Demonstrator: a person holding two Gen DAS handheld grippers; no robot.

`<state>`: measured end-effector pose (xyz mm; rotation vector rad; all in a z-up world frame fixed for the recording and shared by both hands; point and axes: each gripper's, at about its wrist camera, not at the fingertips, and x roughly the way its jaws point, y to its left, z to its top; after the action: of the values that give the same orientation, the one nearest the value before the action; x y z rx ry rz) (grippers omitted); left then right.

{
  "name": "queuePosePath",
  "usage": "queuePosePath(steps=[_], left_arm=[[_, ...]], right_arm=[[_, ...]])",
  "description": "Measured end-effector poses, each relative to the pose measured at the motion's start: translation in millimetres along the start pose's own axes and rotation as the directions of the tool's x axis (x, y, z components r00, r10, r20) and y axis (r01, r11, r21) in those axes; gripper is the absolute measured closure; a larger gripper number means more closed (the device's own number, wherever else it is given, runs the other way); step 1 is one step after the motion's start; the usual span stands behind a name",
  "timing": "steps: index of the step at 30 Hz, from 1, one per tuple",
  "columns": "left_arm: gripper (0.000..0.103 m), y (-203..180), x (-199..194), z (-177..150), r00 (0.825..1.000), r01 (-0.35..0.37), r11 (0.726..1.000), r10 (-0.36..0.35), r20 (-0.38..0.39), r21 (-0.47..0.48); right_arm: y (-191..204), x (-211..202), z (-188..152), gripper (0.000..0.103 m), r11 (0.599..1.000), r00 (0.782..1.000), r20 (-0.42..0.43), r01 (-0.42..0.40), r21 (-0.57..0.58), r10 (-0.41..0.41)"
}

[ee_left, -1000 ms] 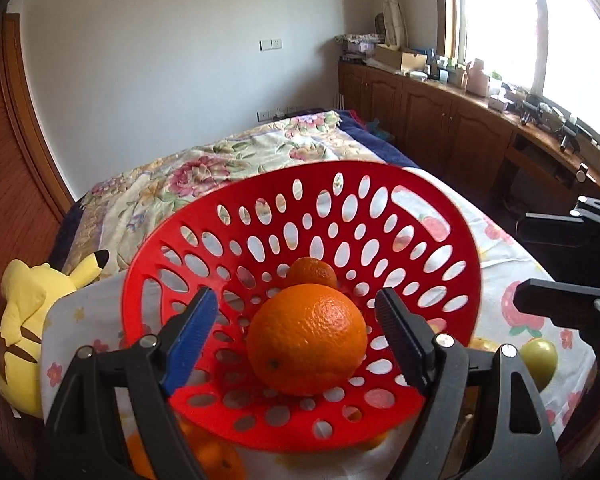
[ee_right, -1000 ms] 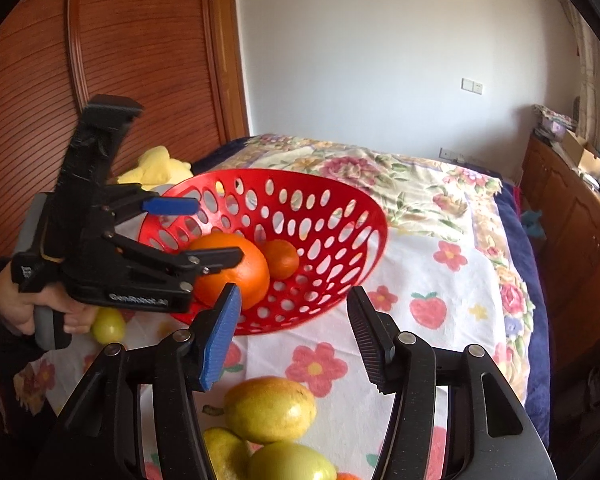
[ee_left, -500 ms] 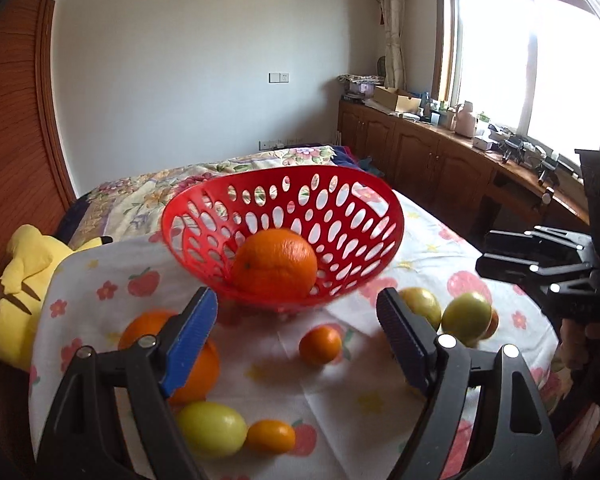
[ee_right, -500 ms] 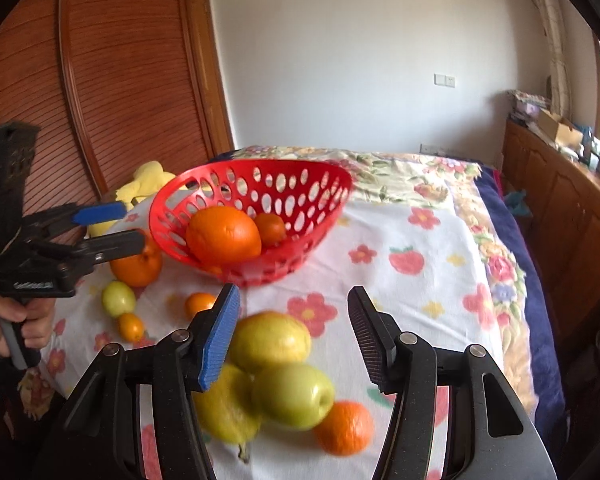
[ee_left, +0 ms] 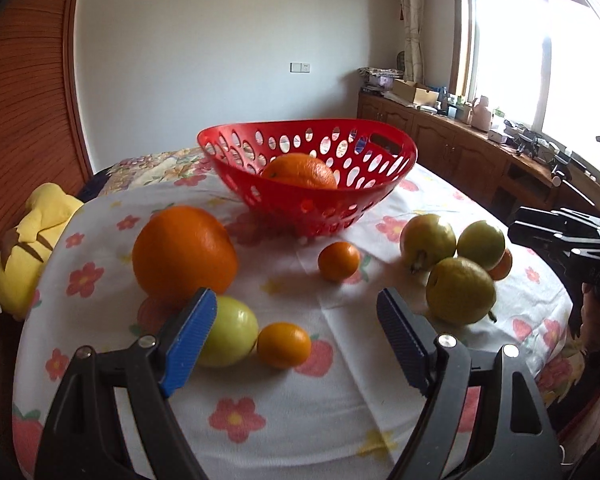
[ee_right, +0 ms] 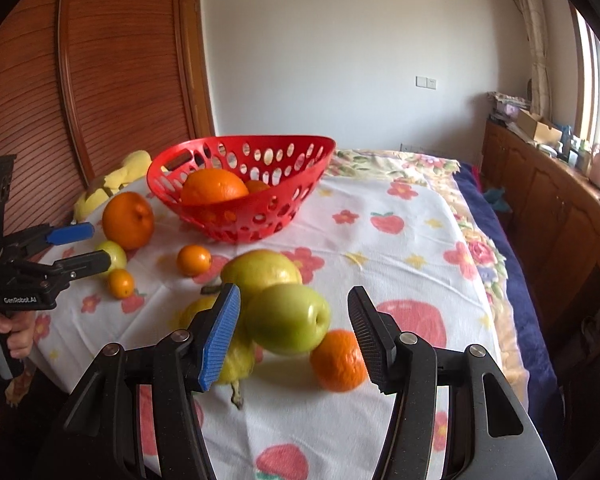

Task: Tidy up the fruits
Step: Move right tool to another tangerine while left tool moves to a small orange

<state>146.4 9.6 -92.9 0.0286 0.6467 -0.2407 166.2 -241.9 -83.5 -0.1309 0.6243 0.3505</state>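
Both claws have drawn back from the red basket (ee_left: 306, 184), which sat close under the left camera a second ago and now stands at upper centre of both views on the flowered table (ee_left: 300, 400). Inside it lies a large orange (ee_left: 300, 170), with a smaller one (ee_right: 257, 186) behind it in the right view.

In the left view, the left claw (ee_left: 296, 340) stands apart with nothing between its pads, above a small orange (ee_left: 284, 345) and a pale green fruit (ee_left: 230, 336). A big orange (ee_left: 185, 254) sits at centre left, a small mandarin (ee_left: 339, 261) at centre, and a cluster of yellow-green fruits (ee_left: 456, 264) at right.

In the right view, the right claw (ee_right: 294, 336) is apart too, pads clear of the green apple (ee_right: 286, 318) seen between them; a mandarin (ee_right: 336, 360) lies just right of the apple. A yellow plush toy (ee_left: 32, 248) rests at the left edge.
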Motion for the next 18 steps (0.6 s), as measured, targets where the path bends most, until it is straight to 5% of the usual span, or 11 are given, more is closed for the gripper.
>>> queuePosePath(steps=[18], left_arm=[[0.02, -2.1, 11.8, -26.1, 1.0, 0.011, 1.0, -0.011, -0.001, 0.014]], right_arm=[[-23.2, 20.7, -31.7, 0.046, 0.998, 0.996, -0.083, 0.041, 0.041, -0.038]])
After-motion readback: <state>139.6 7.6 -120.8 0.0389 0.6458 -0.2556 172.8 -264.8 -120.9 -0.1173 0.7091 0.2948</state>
